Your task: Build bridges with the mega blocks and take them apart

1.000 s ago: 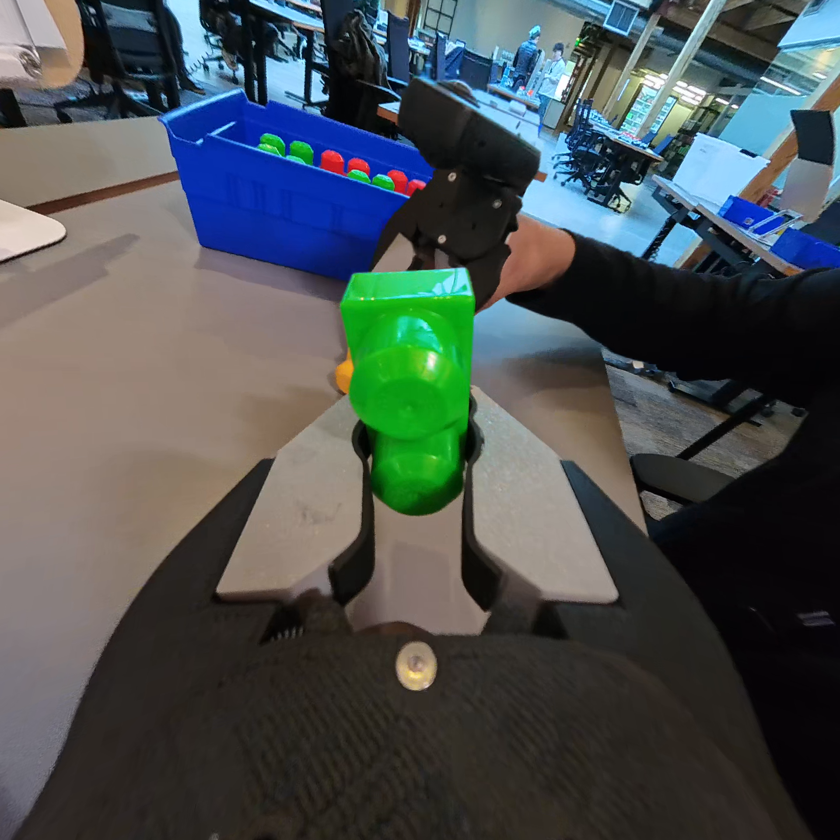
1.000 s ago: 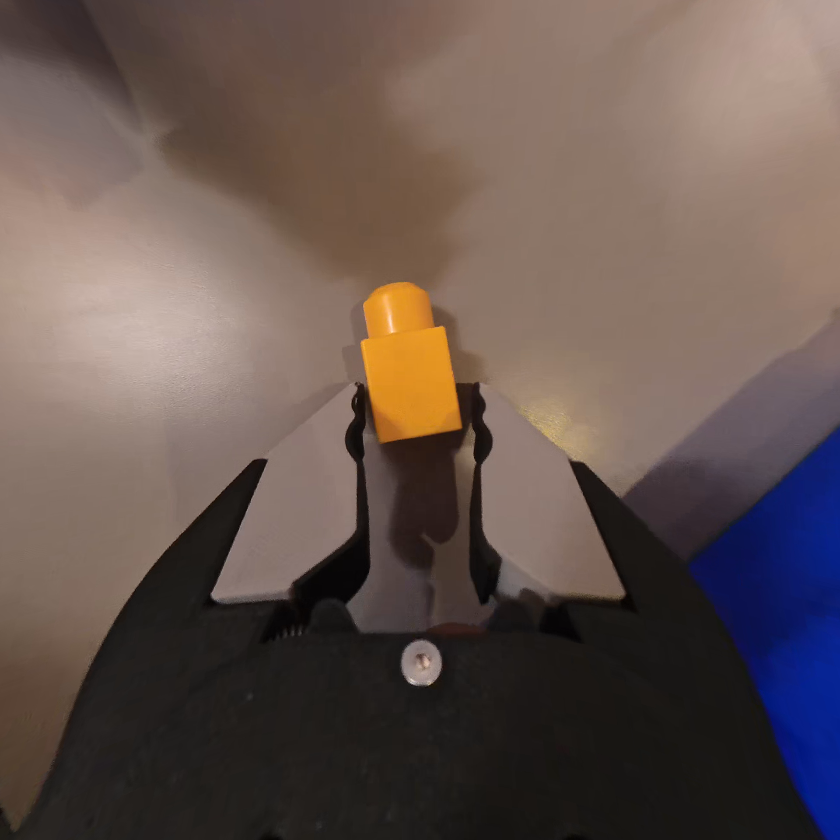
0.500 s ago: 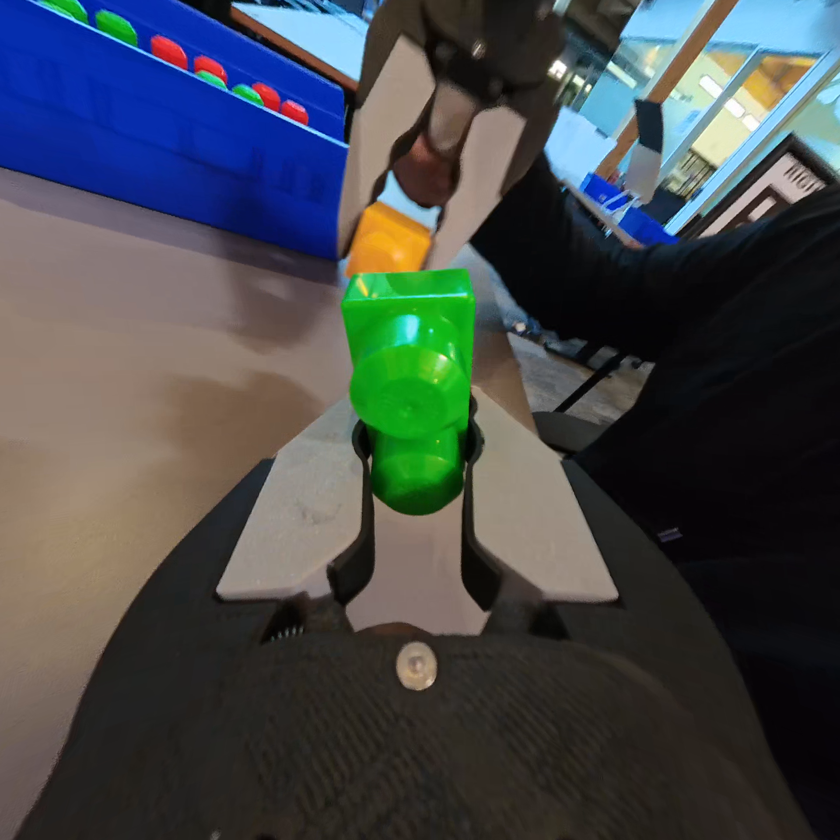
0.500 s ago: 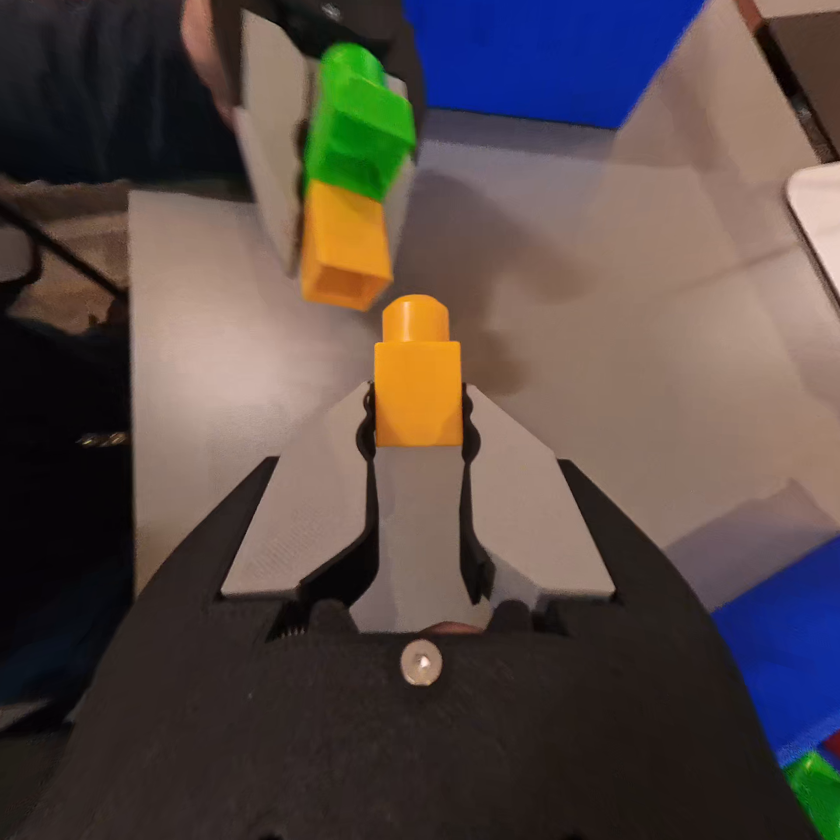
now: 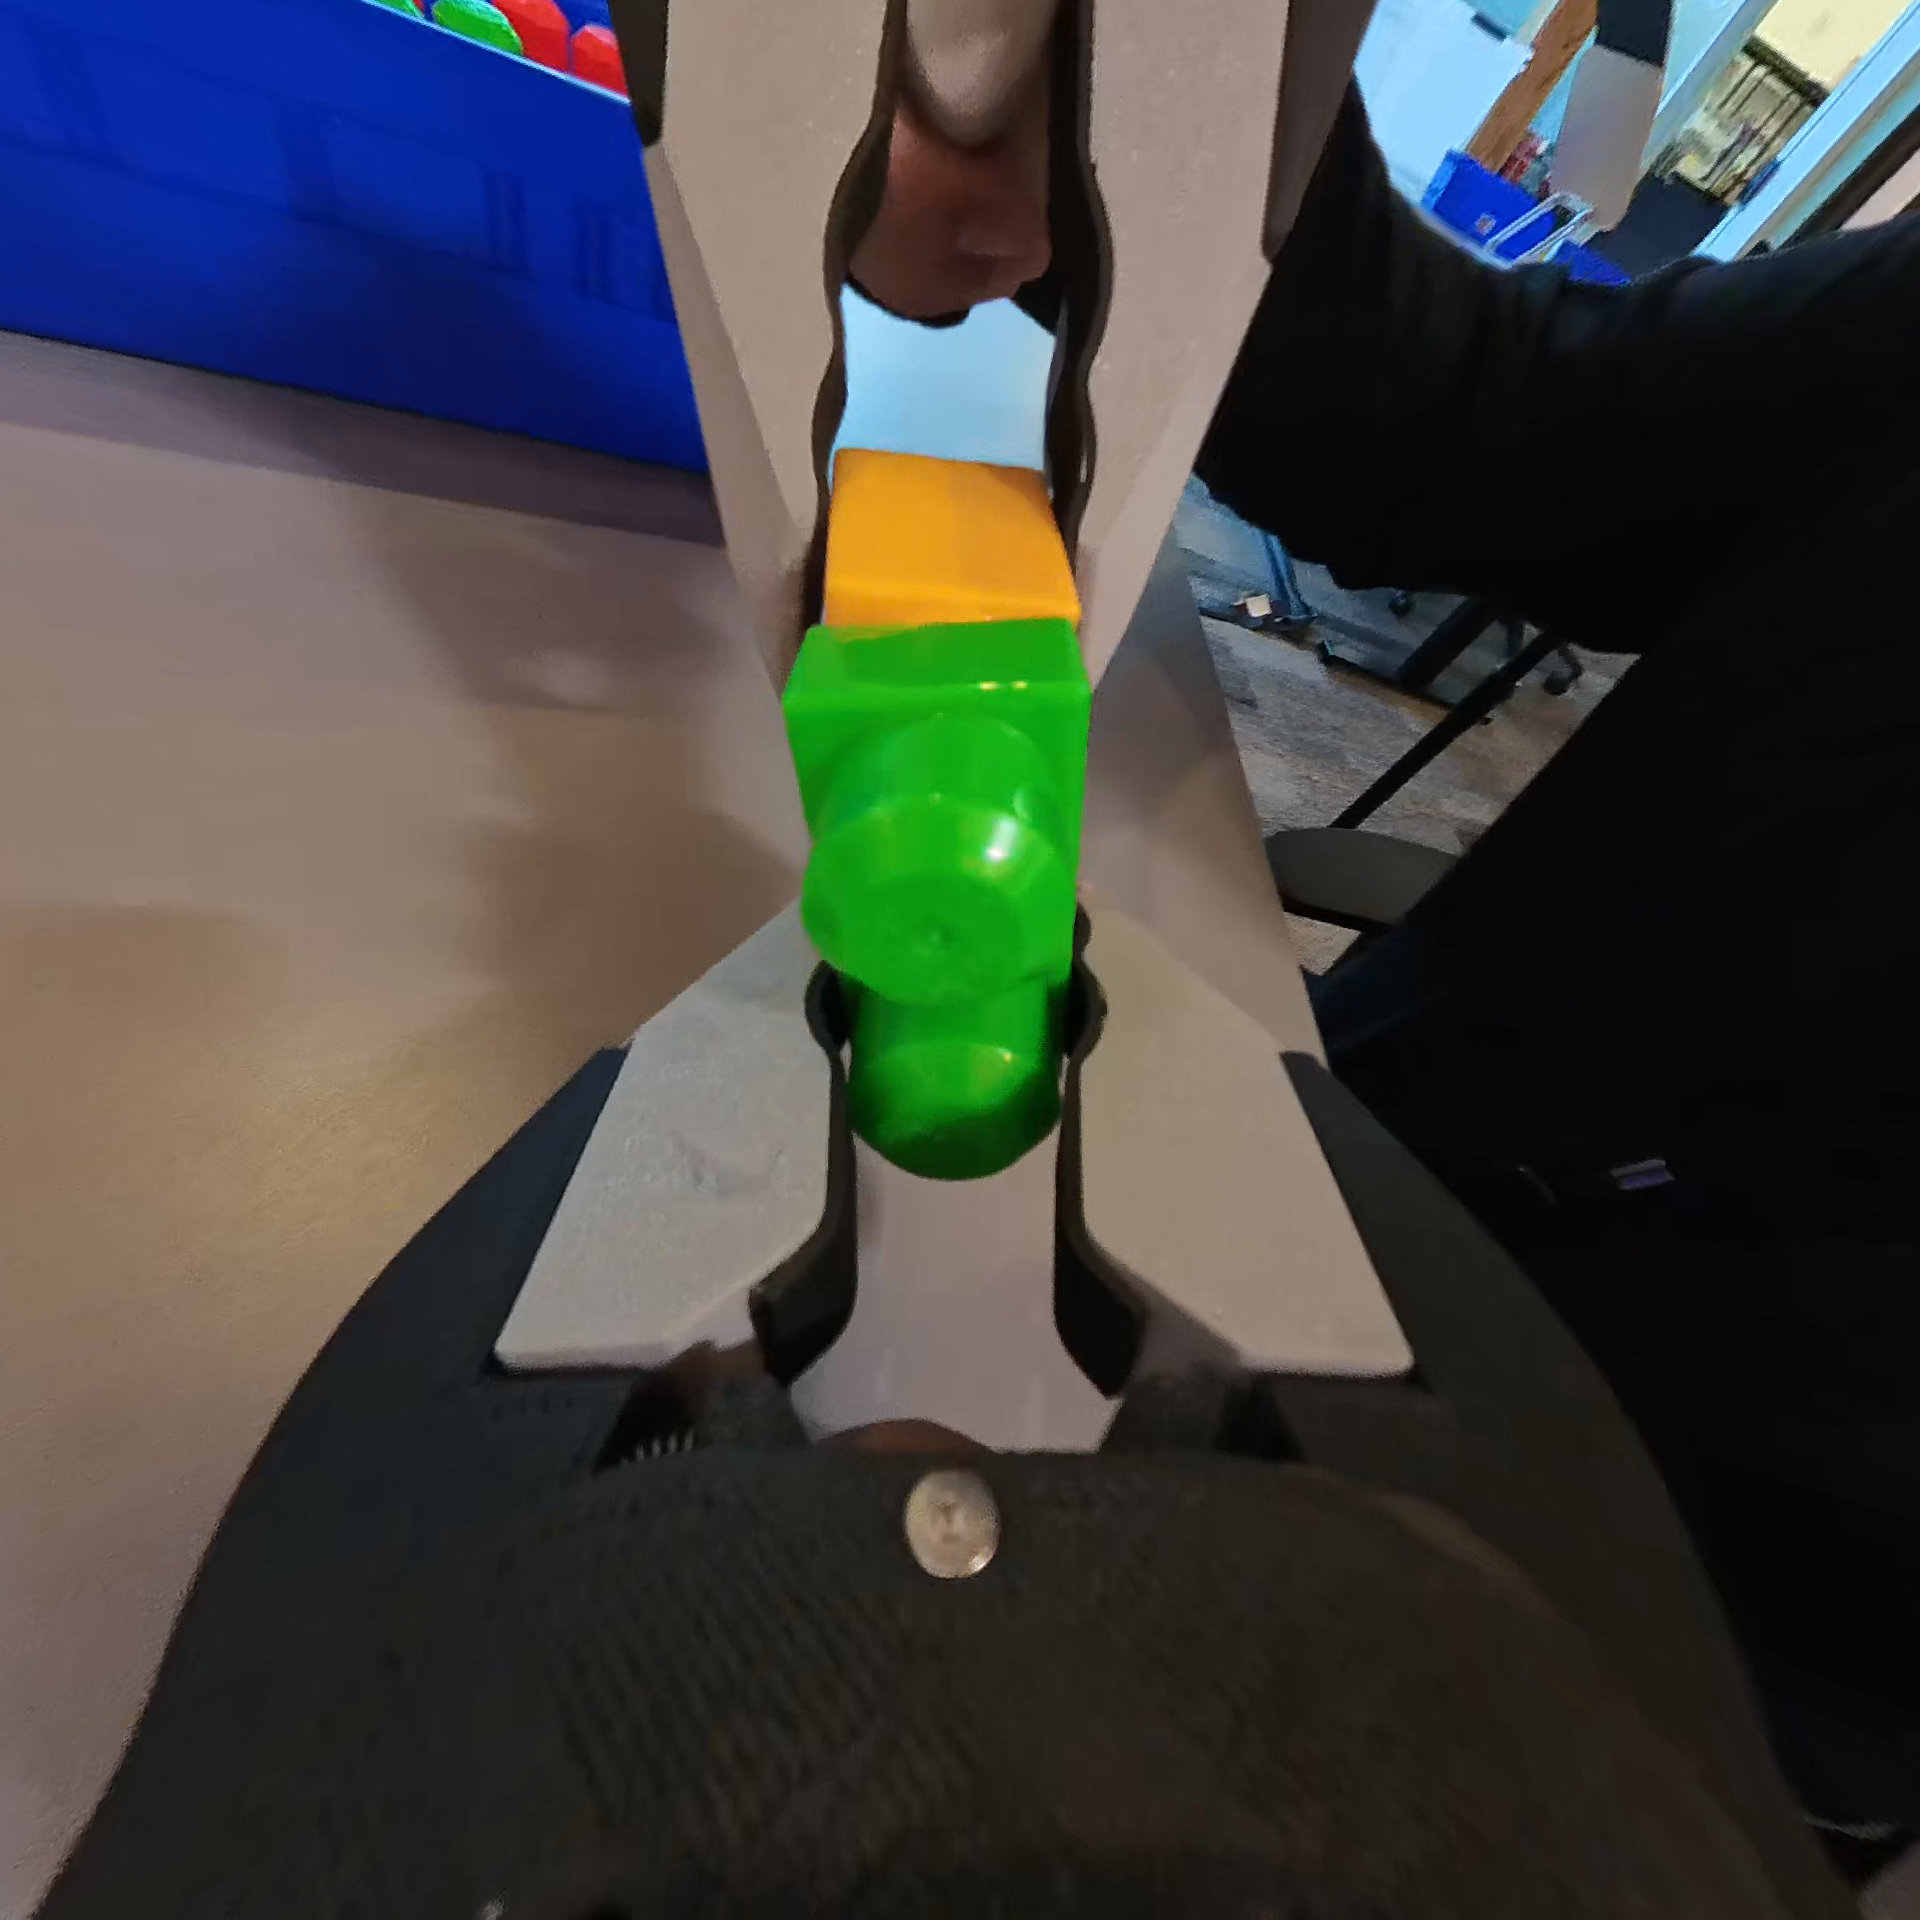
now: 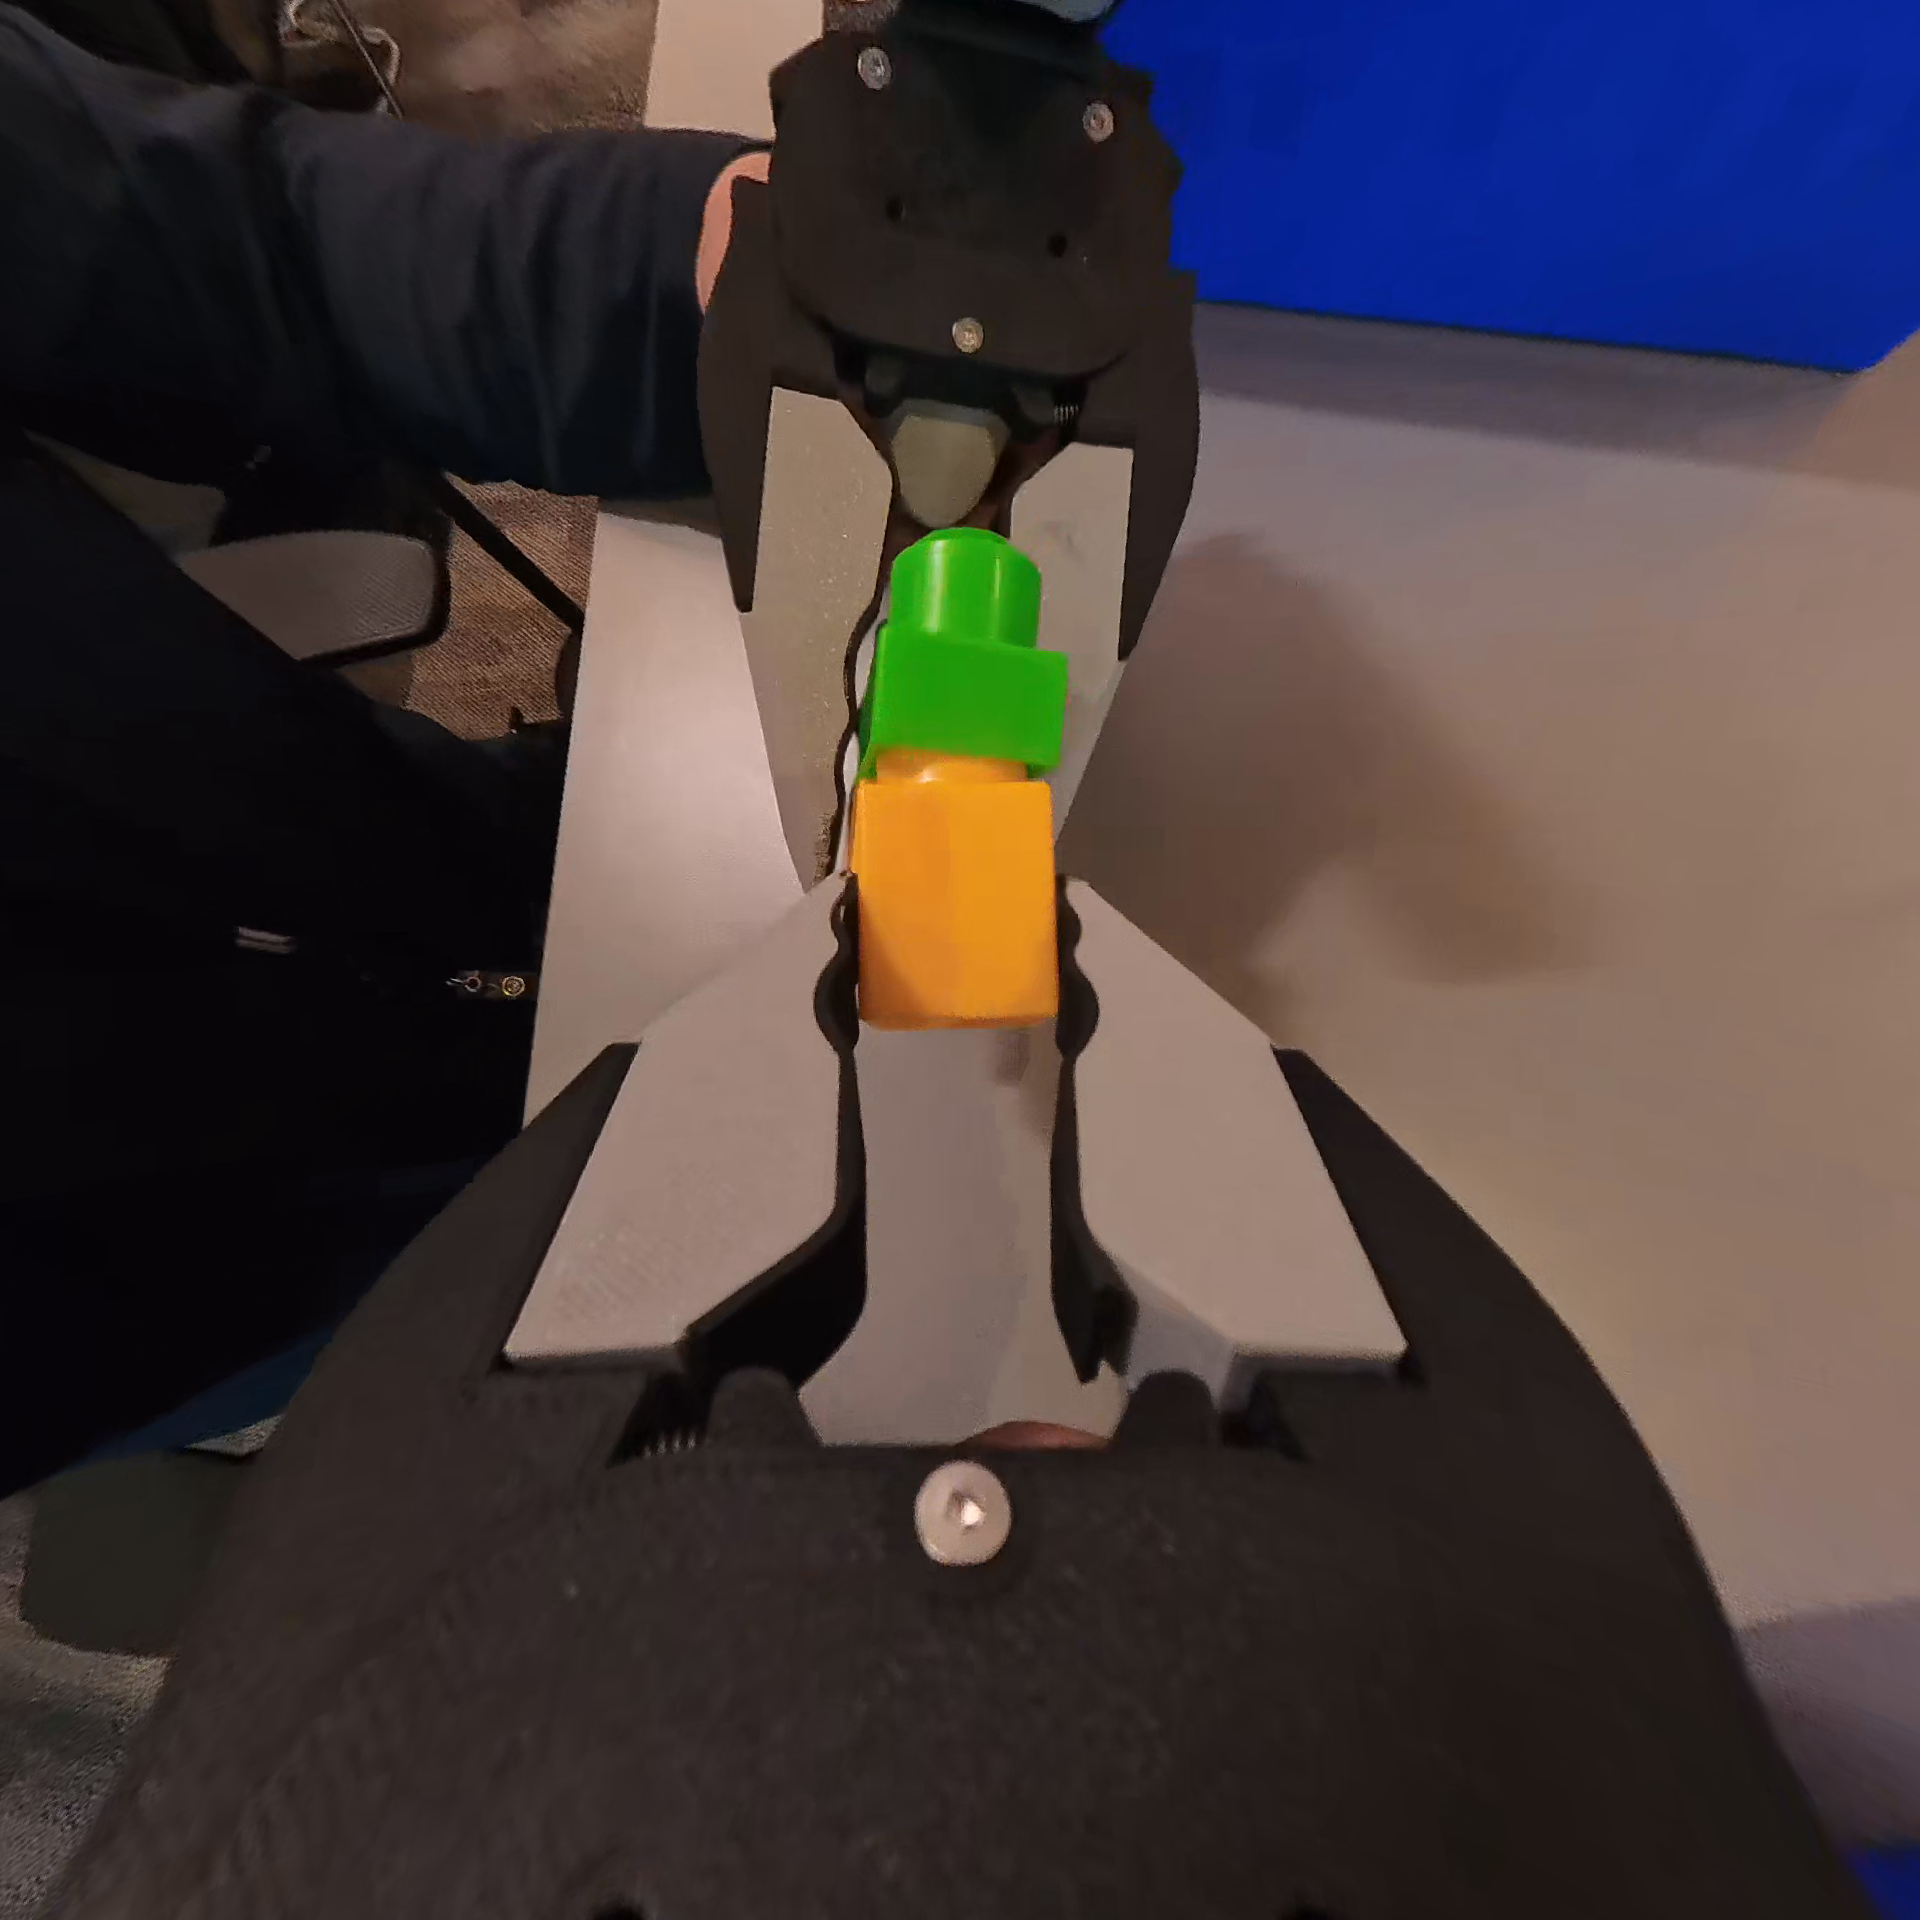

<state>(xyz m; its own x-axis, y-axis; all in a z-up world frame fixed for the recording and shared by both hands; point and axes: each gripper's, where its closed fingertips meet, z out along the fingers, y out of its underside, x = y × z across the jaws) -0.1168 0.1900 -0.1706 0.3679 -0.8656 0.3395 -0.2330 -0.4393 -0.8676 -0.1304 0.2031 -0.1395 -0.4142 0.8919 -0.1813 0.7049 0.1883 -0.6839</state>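
Left gripper (image 5: 940, 997) clamps the green block (image 5: 935, 810), right gripper (image 6: 951, 935) the orange block (image 6: 951, 914); apparently half-mated, needing a firm squeeze.

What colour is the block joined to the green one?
Orange block; clearest in the right wrist view, below the green block.

My left gripper (image 5: 951, 987) carries one camera, looking out along its fingers, low over the grey table (image 5: 312, 831) toward the blue bin (image 5: 312, 208) at far left. My right gripper (image 6: 951, 966) carries the other, facing back the opposite way. Both sit very near the joined green block (image 5: 935, 810) and orange block (image 6: 951, 914), which the two views share.
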